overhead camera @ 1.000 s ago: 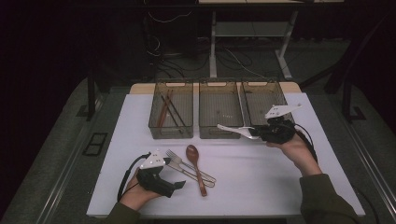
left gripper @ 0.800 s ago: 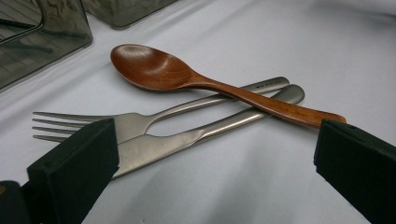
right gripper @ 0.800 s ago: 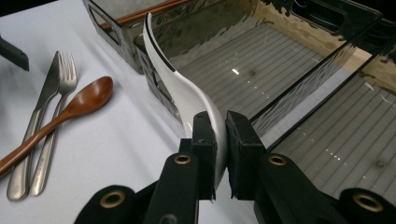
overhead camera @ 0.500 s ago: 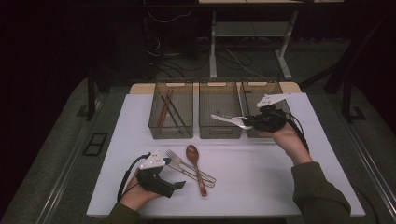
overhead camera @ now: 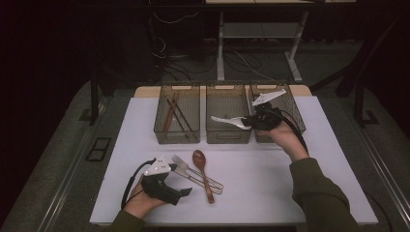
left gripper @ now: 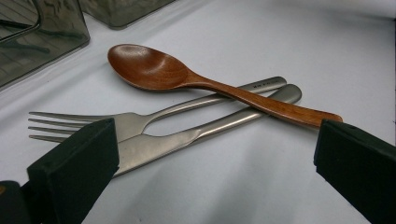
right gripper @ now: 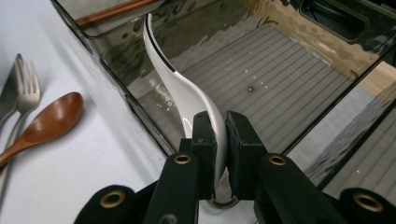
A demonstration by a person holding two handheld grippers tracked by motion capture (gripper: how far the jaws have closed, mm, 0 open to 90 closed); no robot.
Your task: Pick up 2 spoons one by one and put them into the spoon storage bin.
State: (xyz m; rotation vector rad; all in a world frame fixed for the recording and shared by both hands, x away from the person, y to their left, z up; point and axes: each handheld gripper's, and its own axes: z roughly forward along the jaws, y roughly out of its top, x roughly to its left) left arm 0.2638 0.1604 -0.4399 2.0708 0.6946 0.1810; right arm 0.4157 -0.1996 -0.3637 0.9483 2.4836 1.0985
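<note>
Right gripper (overhead camera: 247,122) raised over the middle bin (overhead camera: 228,137), jaws pointing toward the left bin (overhead camera: 178,135), forearm in a dark green sleeve (overhead camera: 319,193) slanting up from the lower right. Jaws pinched tight on the bowl end of a white ceramic soup spoon (overhead camera: 229,120); in the right gripper view (right gripper: 215,154) the spoon (right gripper: 180,88) stands on edge between the pads, handle arching out above the middle bin's ribbed floor (right gripper: 280,79). Bowl mostly hidden between the jaws.

Left gripper (overhead camera: 186,192) low on the white table (overhead camera: 290,164), well short of the middle bin, hand wrapped round its body, grey three-cornered plate (overhead camera: 158,167) on top. Jaws wide apart, nothing between the pads; in the left gripper view (left gripper: 215,163) the two black pads frame the cutlery without touching it.

Just ahead of those jaws, and nearer than the middle bin: wooden spoon (overhead camera: 203,173) lying across a steel fork (overhead camera: 180,163) and a steel table knife (left gripper: 201,135). Knife blade partly hidden behind the left pad; fork and knife hard to separate in the high view.

Wooden chopsticks (overhead camera: 170,113) inside the left bin. Right bin (overhead camera: 295,121) largely covered by the right hand and its cable; contents impossible to tell.
</note>
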